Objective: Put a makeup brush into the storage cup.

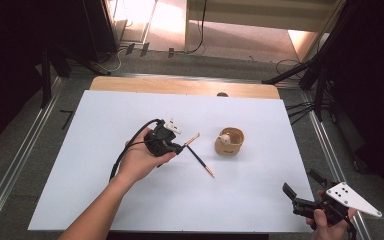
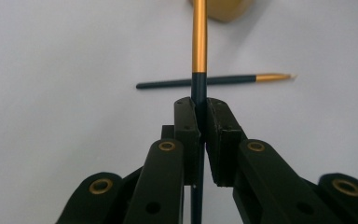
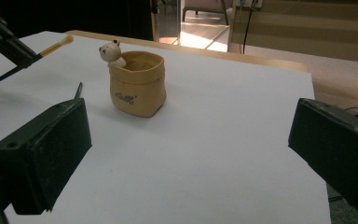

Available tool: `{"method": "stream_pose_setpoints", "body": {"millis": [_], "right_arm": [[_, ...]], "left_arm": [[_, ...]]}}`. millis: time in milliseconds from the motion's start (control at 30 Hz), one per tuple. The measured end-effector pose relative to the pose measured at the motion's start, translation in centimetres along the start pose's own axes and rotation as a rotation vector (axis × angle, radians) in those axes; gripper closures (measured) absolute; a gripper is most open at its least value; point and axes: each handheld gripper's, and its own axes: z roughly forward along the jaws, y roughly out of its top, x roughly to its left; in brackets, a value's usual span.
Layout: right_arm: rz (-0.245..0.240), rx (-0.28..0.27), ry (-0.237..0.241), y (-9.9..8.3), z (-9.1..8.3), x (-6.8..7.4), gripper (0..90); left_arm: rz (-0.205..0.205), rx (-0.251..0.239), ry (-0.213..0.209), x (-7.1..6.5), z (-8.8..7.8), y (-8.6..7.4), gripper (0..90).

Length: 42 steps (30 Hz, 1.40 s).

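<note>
White sheeting covers the worktop (image 1: 105, 200), with a strip of bare wood along its far edge and dark floor and stands around it.

Left of centre, the left gripper (image 1: 179, 148) is held off the surface, jaws closed tight on a slim brush (image 2: 199, 42). Its handle is dark blue-black where the pads pinch it, then a gold sleeve runs outward to a pale tip; it points toward the pot.

Just right of it, a second brush (image 1: 200, 161) of the same make lies flat near the middle of the worktop, gold end toward the near edge.

Right of centre stands a tan pot (image 3: 137, 84) shaped like a sack, upright, with small dark lettering on its front and a white bear figure (image 3: 111, 52) at its rim.

At the near right corner, the right gripper (image 1: 302, 188) has its jaws spread wide, nothing between them.
</note>
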Motion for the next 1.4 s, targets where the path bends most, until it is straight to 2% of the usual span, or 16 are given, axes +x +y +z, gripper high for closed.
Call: {"method": "stream_pose_setpoints", "body": {"millis": [200, 500, 733, 867, 967, 1200, 1400], "right_arm": [[0.002, 0.000, 0.000, 0.0, 0.0, 0.0, 0.0], [-0.001, 0.001, 0.000, 0.0, 0.0, 0.0, 0.0], [-0.001, 0.001, 0.001, 0.0, 0.0, 0.0, 0.0], [-0.006, 0.002, 0.003, -0.1, 0.0, 0.0, 0.0], [-0.007, 0.002, 0.002, -0.1, 0.0, 0.0, 0.0], [-0.003, 0.001, 0.004, -0.1, 0.0, 0.0, 0.0], [-0.002, 0.003, 0.004, -0.1, 0.0, 0.0, 0.0]], "left_arm": [[-0.041, -0.110, -0.023, 0.3, -0.7, 0.2, 85.2], [-0.064, -0.260, -0.007, 0.3, -1.2, 0.4, 85.2], [-0.060, -0.314, -0.007, 0.2, -1.3, 0.6, 85.2], [-0.053, -0.343, -0.043, 0.1, -1.0, 0.8, 85.1], [-0.041, -0.360, -0.047, 0.0, -0.8, 0.9, 85.1], [-0.065, -0.448, -0.059, 0.3, -0.7, 1.1, 85.1], [-0.086, -0.485, -0.049, 0.4, -0.6, 1.3, 85.1]]}}
